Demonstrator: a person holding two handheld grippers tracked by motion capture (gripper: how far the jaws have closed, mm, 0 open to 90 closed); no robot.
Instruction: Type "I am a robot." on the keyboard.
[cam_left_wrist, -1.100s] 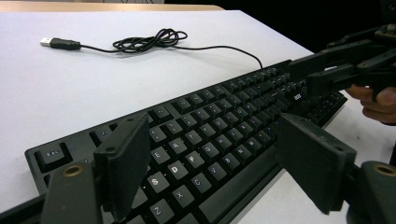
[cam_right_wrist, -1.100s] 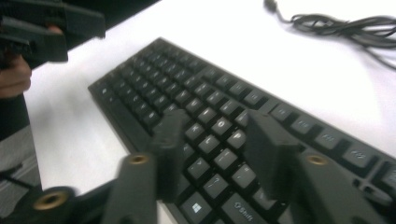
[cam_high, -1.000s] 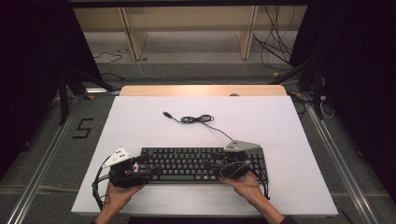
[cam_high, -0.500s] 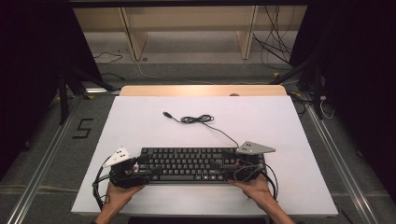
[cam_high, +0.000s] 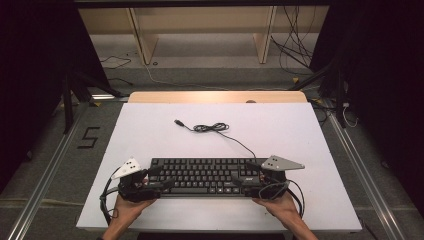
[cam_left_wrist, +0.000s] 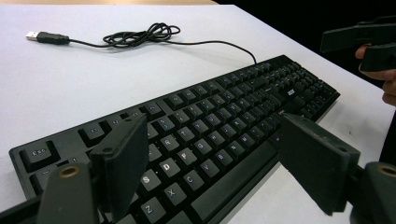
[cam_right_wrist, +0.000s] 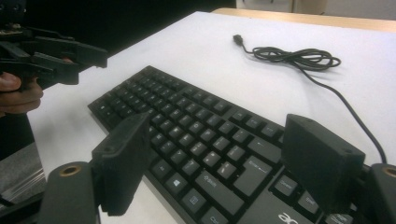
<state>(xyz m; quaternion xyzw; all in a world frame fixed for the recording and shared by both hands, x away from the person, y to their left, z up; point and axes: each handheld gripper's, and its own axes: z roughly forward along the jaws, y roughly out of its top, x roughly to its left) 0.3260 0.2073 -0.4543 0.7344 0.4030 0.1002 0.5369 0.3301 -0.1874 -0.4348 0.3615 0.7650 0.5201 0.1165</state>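
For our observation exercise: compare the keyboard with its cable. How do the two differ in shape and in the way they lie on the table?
The keyboard is a flat, rigid rectangle; the cable is thin and flexible. The keyboard lies near the table's front edge, between the two tongs; the cable runs from the keyboard's back edge toward the middle of the table. The keyboard lies straight; the cable is partly bunched in loose loops, ending in a plug. Both are black and rest on the white table.

"acer" on keyboard (cam_right_wrist: 219, 154), "5" on floor (cam_high: 88, 137)
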